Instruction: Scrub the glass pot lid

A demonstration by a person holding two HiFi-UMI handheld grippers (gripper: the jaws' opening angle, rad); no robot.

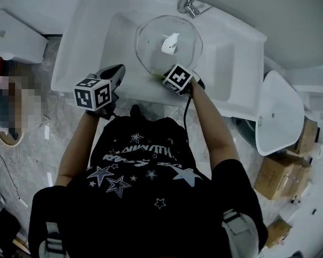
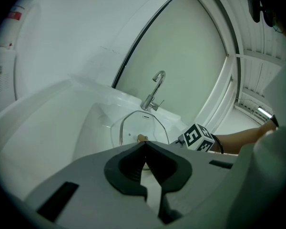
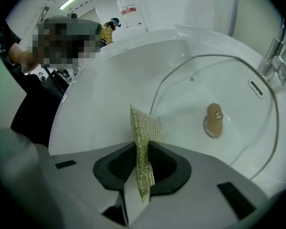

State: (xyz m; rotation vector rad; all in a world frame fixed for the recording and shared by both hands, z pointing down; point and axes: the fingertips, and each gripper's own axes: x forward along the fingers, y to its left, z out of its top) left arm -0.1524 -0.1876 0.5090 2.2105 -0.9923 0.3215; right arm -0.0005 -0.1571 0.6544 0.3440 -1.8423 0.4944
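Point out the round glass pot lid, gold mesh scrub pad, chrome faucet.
glass pot lid [image 3: 219, 85]: right gripper view, pane above knob
mesh scrub pad [image 3: 144, 128]: right gripper view, upper part
chrome faucet [image 2: 149, 102]: left gripper view, valve body

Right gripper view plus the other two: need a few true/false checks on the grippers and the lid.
1. The right gripper is shut on a scouring pad. True.
2. The left gripper grips the glass lid by its rim. False: its jaws are together on nothing, apart from the lid.
3. The glass lid lies in the basin of the sink, knob up. True.
4. The glass lid sits on a pot. False: no pot shows; it rests in the basin.
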